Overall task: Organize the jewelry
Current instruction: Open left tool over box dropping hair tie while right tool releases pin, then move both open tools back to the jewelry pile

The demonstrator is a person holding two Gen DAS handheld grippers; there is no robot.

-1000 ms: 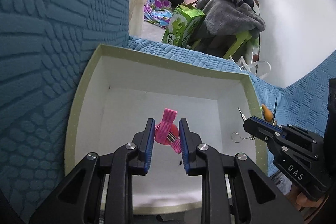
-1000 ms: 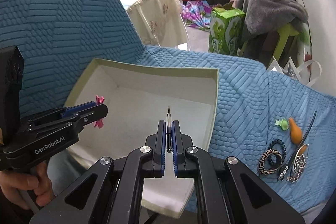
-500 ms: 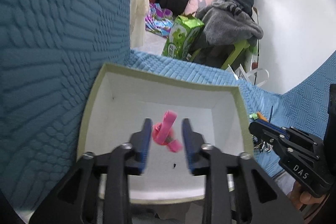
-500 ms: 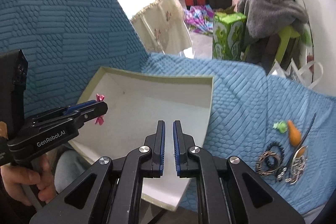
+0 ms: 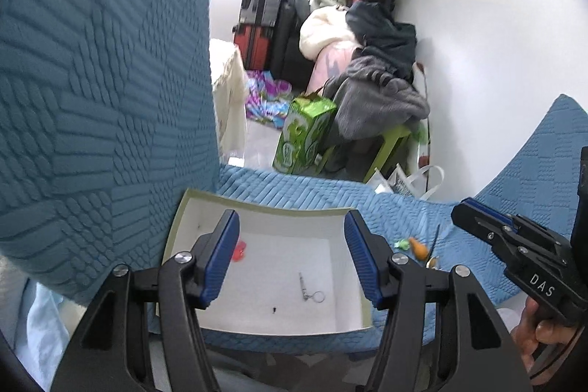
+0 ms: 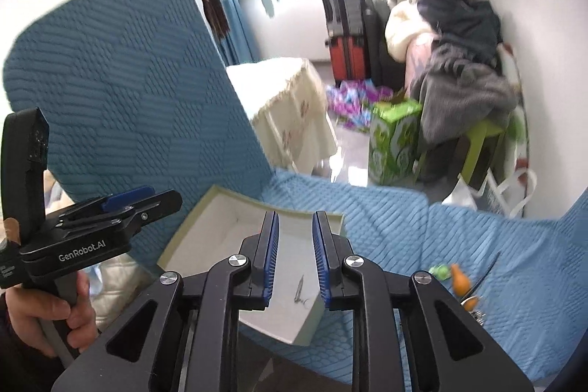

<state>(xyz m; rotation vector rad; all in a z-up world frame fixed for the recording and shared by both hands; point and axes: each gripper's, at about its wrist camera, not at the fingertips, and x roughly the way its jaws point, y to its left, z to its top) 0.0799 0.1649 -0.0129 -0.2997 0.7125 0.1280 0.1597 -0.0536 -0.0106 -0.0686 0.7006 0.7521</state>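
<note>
Above sofa box [image 5: 176, 226]: left gripper [image 5: 290, 256], right gripper [image 6: 294, 258] opening, empty.

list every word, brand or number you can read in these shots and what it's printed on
"DAS": white letters on the black body of the right tongs, seen from the left wrist view.
"GenRobot.AI": white letters on the black body of the left tongs, seen from the right wrist view.
Green carton on the floor: its print is too blurred to read.
No other text is legible.

Box [image 5: 176, 230] and trinkets [image 5: 417, 245] on sofa [image 5: 386, 204]
</note>
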